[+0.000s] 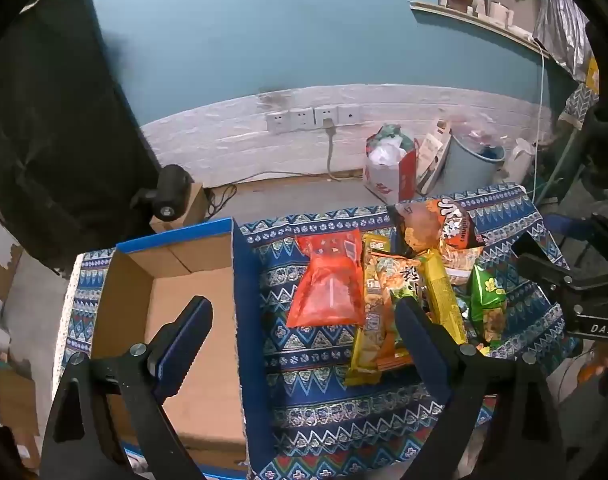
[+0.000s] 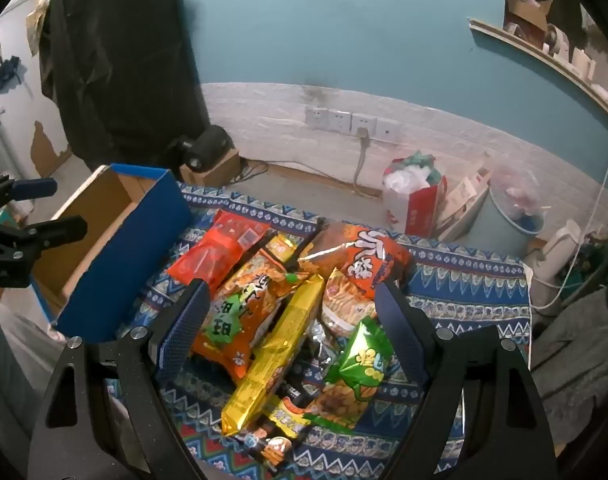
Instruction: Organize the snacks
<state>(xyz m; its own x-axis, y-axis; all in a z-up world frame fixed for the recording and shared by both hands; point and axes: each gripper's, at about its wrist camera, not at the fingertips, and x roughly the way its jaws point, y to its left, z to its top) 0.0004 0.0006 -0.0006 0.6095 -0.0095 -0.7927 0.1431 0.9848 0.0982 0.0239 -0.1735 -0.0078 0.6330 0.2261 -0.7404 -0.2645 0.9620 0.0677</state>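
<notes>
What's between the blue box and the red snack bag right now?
Only bare patterned tablecloth separates the blue box from the red snack bag; no snack lies there. The left wrist view shows it best.

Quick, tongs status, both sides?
Left tongs: open, holding nothing, above the box edge.
Right tongs: open, holding nothing, over the snack pile.

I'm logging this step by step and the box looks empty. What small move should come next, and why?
Probably lower the open right gripper onto the long gold packet and close. That packet lies on top of the snack pile, right between the fingers, and the cardboard box holds nothing yet.
</notes>
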